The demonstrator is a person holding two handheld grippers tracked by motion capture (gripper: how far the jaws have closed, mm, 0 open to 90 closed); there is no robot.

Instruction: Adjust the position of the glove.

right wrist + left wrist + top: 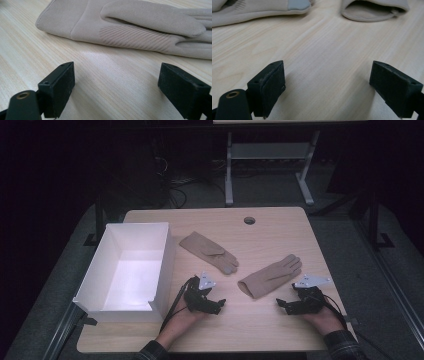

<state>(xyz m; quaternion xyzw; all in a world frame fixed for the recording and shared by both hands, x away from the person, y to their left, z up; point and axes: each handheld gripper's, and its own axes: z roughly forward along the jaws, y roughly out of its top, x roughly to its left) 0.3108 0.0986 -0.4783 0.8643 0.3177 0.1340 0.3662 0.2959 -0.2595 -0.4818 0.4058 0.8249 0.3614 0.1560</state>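
Two beige gloves lie flat on the wooden table point(260, 330). The left glove point(208, 251) lies near the middle with its fingers toward the front right. The right glove point(270, 275) lies to its right, cuff toward the front. My left gripper point(218, 304) rests low on the table in front of the left glove, open, nothing between its jaws. In the left gripper view the left glove's grey-tipped finger point(298, 5) and the right glove's cuff point(372, 10) lie ahead. My right gripper point(281, 304) is open in front of the right glove point(130, 27), clear of it.
A white open box point(131, 270) stands at the table's left side, beside my left hand. A round cable hole point(249, 220) sits near the far edge. Beyond the table stand a grey frame point(270, 165) and cables on a dark floor.
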